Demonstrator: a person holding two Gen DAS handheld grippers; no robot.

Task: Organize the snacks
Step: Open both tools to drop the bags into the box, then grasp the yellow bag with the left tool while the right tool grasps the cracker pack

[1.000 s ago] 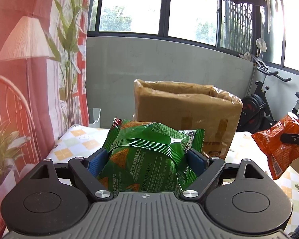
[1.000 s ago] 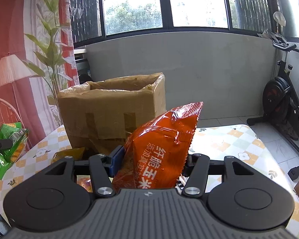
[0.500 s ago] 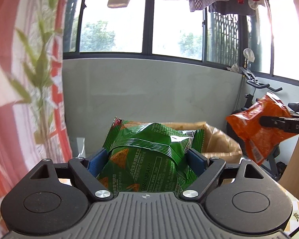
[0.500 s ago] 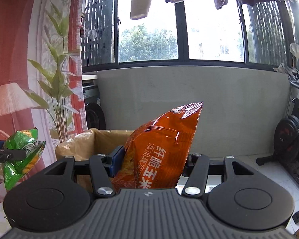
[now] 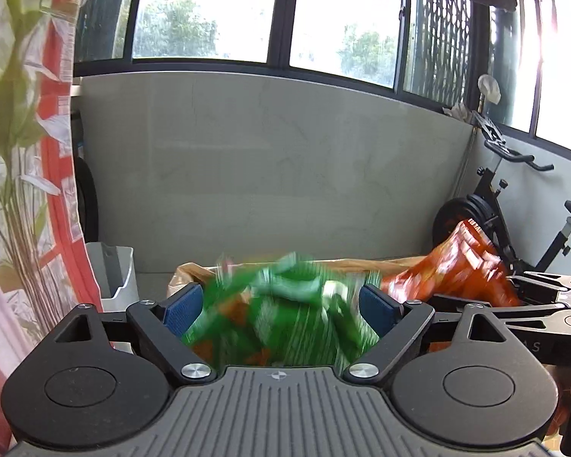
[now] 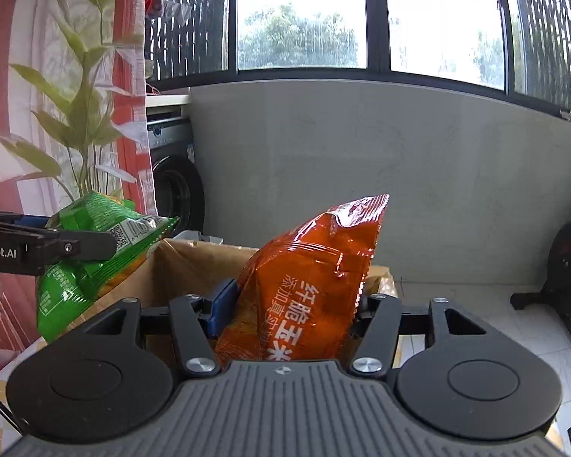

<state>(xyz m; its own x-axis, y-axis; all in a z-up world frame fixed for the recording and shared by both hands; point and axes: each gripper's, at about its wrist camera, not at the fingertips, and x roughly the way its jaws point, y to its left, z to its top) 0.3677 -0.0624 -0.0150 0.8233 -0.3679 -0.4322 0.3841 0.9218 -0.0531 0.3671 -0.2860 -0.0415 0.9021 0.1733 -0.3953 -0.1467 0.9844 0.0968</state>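
My left gripper [image 5: 279,299] stands open over the open cardboard box [image 5: 194,270]. The green snack bag [image 5: 278,323] is blurred between its blue pads [image 5: 182,304], loose and dropping. In the right wrist view the green bag [image 6: 91,255] hangs at the left gripper [image 6: 112,245] over the box's left edge. My right gripper [image 6: 291,299] is shut on the orange snack bag [image 6: 312,285] and holds it upright above the cardboard box [image 6: 186,266]. The orange bag [image 5: 456,266] also shows at the right of the left wrist view.
A grey low wall [image 6: 361,171] and windows stand behind the box. A red patterned curtain [image 5: 64,152] hangs at the left. An exercise bike [image 5: 506,190] stands at the right. A washing machine [image 6: 175,175] is behind the curtain. A white bin [image 5: 114,278] stands left of the box.
Both grippers moved over the box and tilted down. My left gripper's fingers have spread and the green bag has slipped lower, blurred. The right gripper still grips the orange bag.
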